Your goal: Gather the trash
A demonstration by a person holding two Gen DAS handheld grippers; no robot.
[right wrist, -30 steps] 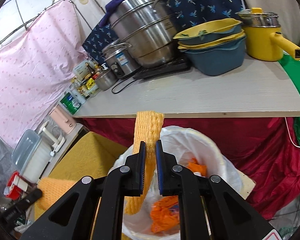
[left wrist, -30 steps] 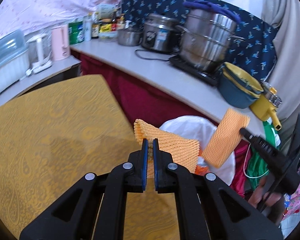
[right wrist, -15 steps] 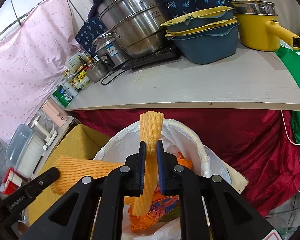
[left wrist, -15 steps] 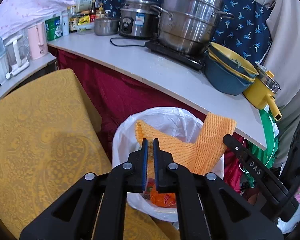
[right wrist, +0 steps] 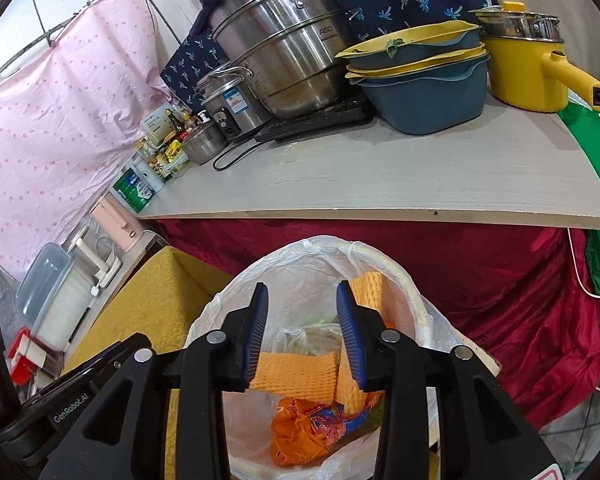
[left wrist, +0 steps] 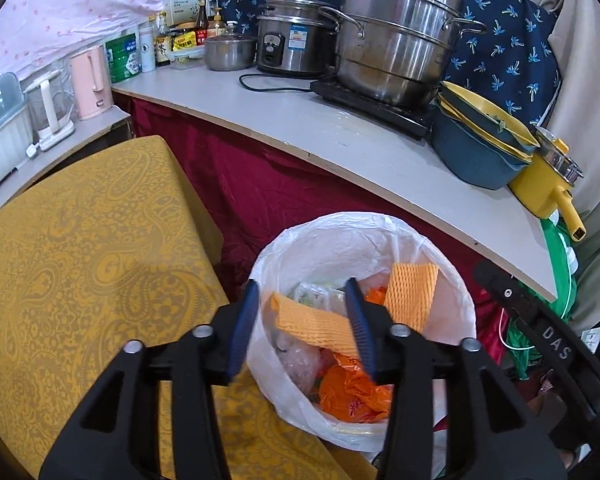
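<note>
A trash bin lined with a white plastic bag (left wrist: 332, 236) (right wrist: 300, 264) stands below the counter, beside the yellow-clothed table. Two orange foam nets lie inside it: one flat (left wrist: 312, 326) (right wrist: 296, 372), one upright against the bag wall (left wrist: 412, 296) (right wrist: 366, 290). Orange wrappers (left wrist: 352, 392) (right wrist: 300, 432) and clear plastic lie beneath them. My left gripper (left wrist: 302, 328) is open and empty above the bin. My right gripper (right wrist: 302, 336) is open and empty above the bin, and shows at the right edge of the left wrist view (left wrist: 540, 332).
A yellow patterned tablecloth (left wrist: 80, 248) covers the table left of the bin. The grey counter (left wrist: 340, 136) behind carries a large steel steamer (left wrist: 396, 36), a rice cooker (left wrist: 296, 36), stacked blue and yellow basins (left wrist: 476, 140), a yellow pot (right wrist: 528, 68) and bottles. Red cloth (right wrist: 480, 272) hangs below it.
Both grippers were shut on orange foam nets and moved over the bin. Both have opened, and the two nets have dropped into the bag.
</note>
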